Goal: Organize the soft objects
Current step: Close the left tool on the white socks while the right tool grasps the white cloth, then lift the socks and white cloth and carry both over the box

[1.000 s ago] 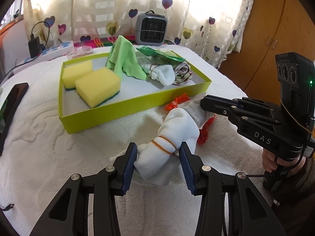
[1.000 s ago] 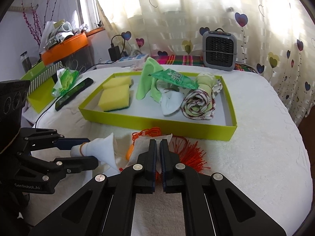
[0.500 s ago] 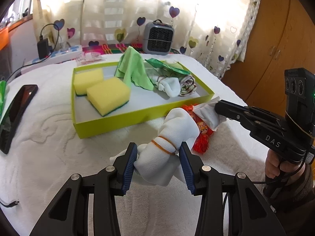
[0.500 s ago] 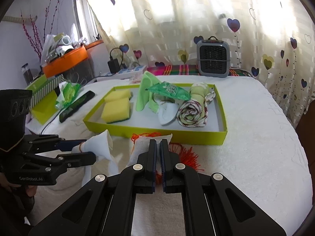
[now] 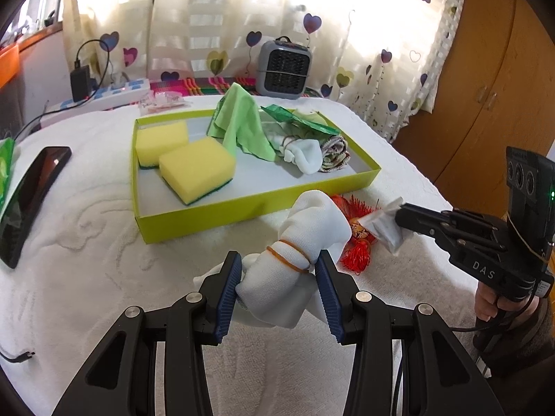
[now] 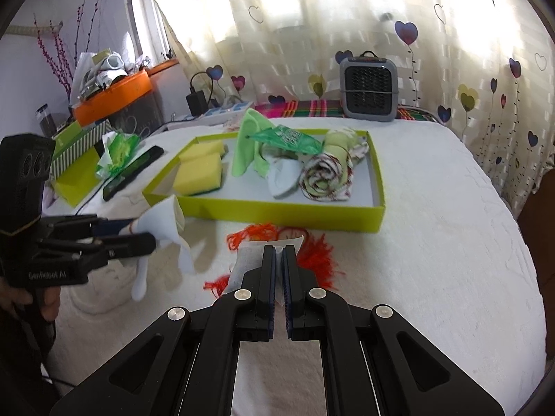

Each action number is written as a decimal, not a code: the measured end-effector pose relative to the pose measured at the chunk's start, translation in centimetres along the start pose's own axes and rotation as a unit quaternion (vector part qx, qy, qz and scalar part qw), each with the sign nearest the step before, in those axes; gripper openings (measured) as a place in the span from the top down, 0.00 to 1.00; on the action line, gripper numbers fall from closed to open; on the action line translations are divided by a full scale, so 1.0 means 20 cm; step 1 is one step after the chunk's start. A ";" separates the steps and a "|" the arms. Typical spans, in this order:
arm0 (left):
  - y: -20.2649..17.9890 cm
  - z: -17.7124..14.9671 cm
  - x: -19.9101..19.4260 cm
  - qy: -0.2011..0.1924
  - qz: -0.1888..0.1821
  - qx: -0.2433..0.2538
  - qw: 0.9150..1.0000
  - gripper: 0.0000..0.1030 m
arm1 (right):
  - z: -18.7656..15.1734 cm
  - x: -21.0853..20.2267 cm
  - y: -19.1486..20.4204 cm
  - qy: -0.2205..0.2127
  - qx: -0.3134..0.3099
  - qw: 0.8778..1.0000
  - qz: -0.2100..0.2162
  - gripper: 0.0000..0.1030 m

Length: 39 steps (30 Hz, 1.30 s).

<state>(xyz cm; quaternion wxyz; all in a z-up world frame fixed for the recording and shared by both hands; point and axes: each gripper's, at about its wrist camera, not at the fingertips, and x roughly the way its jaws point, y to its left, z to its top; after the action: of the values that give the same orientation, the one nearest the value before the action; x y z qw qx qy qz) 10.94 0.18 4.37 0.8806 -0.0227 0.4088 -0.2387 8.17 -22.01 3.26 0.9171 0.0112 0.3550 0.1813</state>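
Socks rolled into a white bundle (image 5: pixel 305 242), bound with orange rubber bands, sat pinched between the blue pads of the left gripper (image 5: pixel 277 286) above the white towel-covered table (image 5: pixel 86 235), just in front of the lime-green tray (image 5: pixel 222 213). Beside it, the right gripper (image 6: pixel 280 253), jaws pressed together, pinched a clear packet (image 5: pixel 381 228) holding a red tasselled ornament (image 5: pixel 357 253).

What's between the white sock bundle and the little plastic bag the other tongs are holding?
A red-orange tassel charm lies between the white sock bundle and the little plastic bag, seen best in the left wrist view.
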 end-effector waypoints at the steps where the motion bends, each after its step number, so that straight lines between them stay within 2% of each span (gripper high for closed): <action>1: 0.00 0.00 0.00 0.000 0.001 0.000 1.000 0.59 | -0.01 0.00 0.00 0.003 -0.004 1.000 -0.004 0.96; 5: 0.00 0.00 0.00 0.001 0.000 0.000 1.000 0.59 | -0.03 -0.02 -0.01 0.017 -0.022 0.999 -0.024 0.96; 9: 0.00 0.00 0.00 0.000 0.000 0.000 1.000 0.59 | -0.04 -0.05 -0.05 0.010 -0.009 0.999 -0.030 0.96; 22: -0.01 0.07 -0.04 -0.019 0.009 0.003 1.000 0.59 | 0.03 -0.10 -0.03 -0.026 -0.003 0.999 -0.018 0.96; 39: 0.03 0.23 -0.05 -0.042 0.018 0.001 0.999 0.59 | 0.17 -0.05 0.01 -0.051 -0.004 0.999 -0.014 0.96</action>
<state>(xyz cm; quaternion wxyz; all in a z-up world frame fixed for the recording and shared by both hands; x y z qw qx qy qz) 13.96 0.38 7.90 0.9013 -0.0242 0.3713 -0.2219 9.76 -21.81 6.46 0.9365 0.0112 0.3071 0.1688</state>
